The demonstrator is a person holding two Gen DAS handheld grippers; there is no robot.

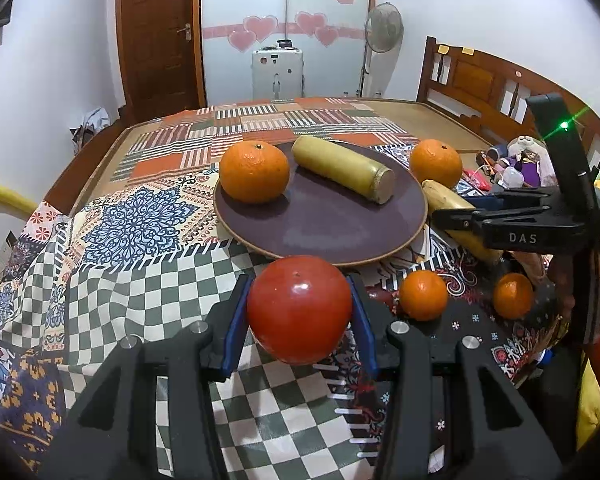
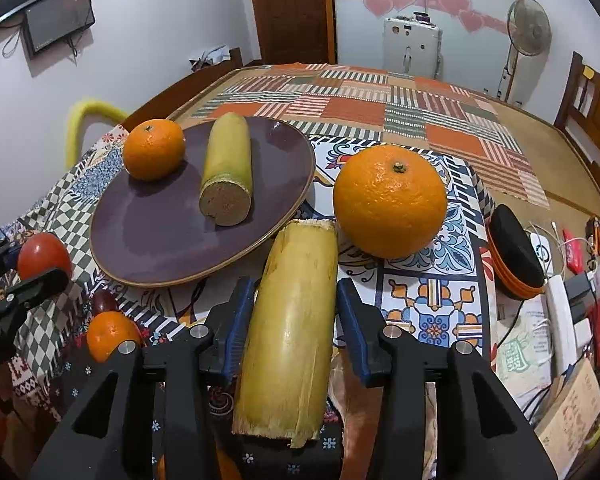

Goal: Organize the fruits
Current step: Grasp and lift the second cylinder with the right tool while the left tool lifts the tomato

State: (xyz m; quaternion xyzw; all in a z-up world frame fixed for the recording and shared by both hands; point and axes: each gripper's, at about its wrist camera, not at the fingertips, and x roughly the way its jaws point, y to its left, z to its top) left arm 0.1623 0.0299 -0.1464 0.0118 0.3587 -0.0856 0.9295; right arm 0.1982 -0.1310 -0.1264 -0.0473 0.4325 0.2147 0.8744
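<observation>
Left tool (image 1: 299,312): clamping a red tomato (image 1: 299,309) between its blue pads, holding it just in front of the plate's near rim.
Right tool (image 2: 296,320): straddling a yellow cane piece (image 2: 290,328); left pad touching it, right pad showing a thin gap, so cannot tell whether gripping.
Plate (image 1: 320,228): sitting on the patterned cloth (image 1: 140,216), carrying a tangerine (image 1: 254,172) and a second cane piece (image 1: 342,168) lying side by side.
Big orange (image 2: 390,201): resting on the cloth just right of the plate, near the far end of the straddled cane piece.
Small tangerines (image 1: 423,295): lying on the cloth near the plate's front edge, another (image 1: 513,295) further right.
Desk (image 2: 540,152): showing bare wood beyond the cloth.
Black case (image 2: 514,246): lying at the right side among cables.
</observation>
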